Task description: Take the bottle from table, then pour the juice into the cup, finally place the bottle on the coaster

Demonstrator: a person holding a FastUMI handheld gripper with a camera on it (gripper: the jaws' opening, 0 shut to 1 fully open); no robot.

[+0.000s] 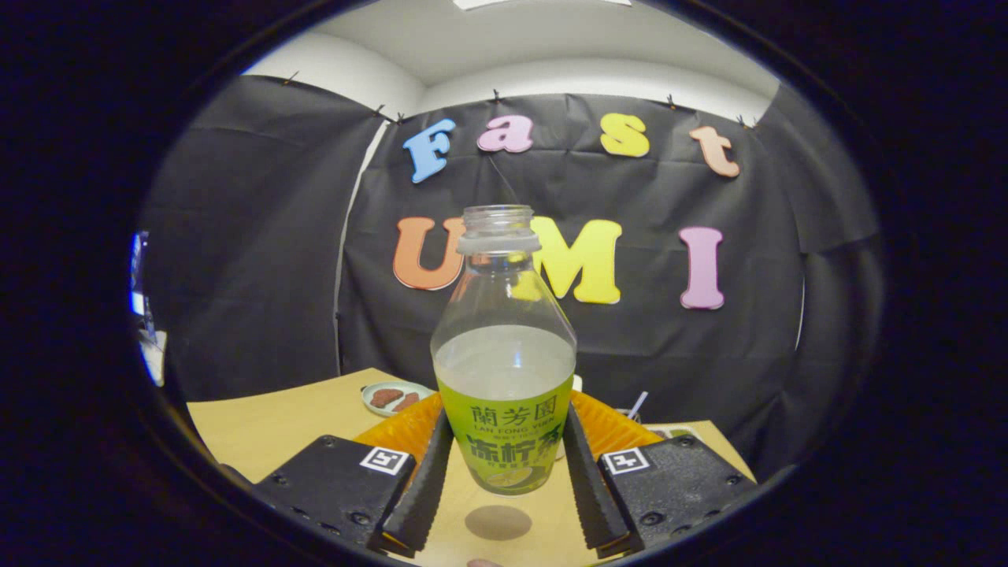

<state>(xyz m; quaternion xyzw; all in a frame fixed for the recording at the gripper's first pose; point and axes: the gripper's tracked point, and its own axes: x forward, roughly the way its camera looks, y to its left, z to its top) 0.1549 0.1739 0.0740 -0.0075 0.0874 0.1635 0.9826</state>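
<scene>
A clear, uncapped plastic bottle (504,354) with a green label, half full of pale juice, stands upright, lifted above the smooth wooden surface (276,425). The tool (504,465) clamps its lower body between both ridged fingers.
</scene>
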